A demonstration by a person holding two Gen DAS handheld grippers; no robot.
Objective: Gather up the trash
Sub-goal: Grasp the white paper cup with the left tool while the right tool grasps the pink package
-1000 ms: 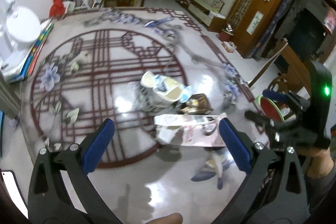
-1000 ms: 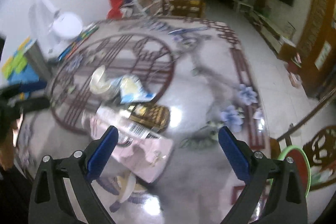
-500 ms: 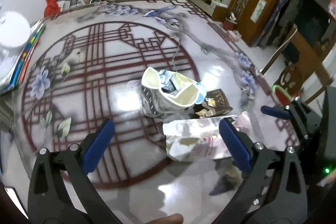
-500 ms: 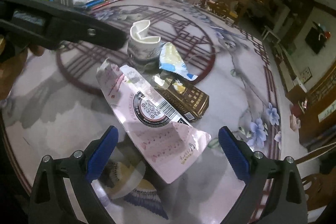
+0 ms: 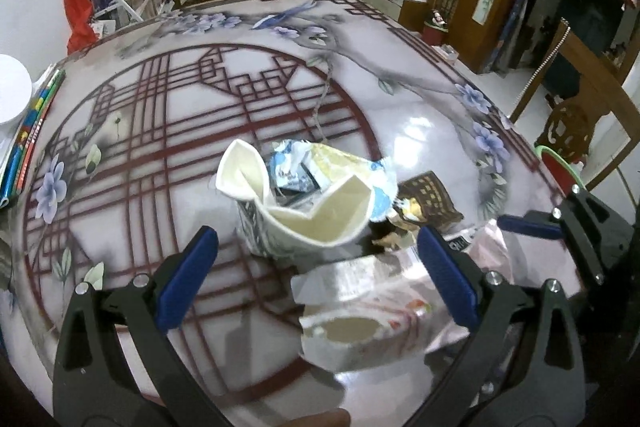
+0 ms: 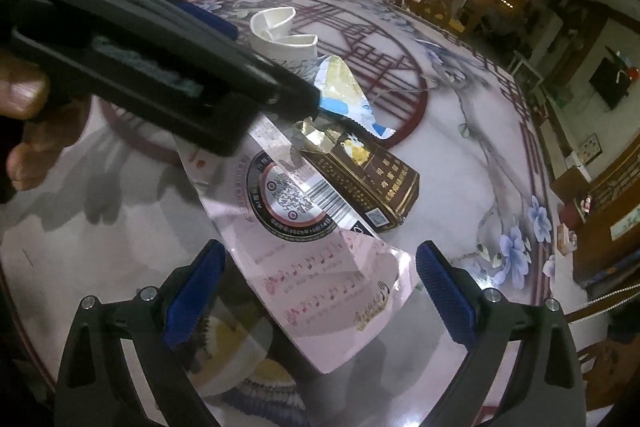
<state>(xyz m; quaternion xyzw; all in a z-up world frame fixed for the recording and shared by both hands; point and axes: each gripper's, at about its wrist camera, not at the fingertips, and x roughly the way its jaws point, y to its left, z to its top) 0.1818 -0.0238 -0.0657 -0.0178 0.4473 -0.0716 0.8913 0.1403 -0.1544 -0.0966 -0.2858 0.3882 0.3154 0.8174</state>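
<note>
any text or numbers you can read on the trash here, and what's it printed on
Pink snack bag, round seal: a date-like string starting "2025", remaining digits blurred.
Same bag: barcode, QR code, red music-note lines and a gold mark; none legible.
Brown and gold box: gold characters and a small QR code, too small to read.
Blue and yellow wrapper: no legible print.
Crushed paper cup: grey pattern only, no words.
Books at the table edge: spine print blurred.

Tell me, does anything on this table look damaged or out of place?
Yes. The paper cup is crushed, its rim folded inward, with a crumpled wrapper stuffed in it. Beside it lie a torn-open pink pouch and a brown box with its foil ripped open.
</note>
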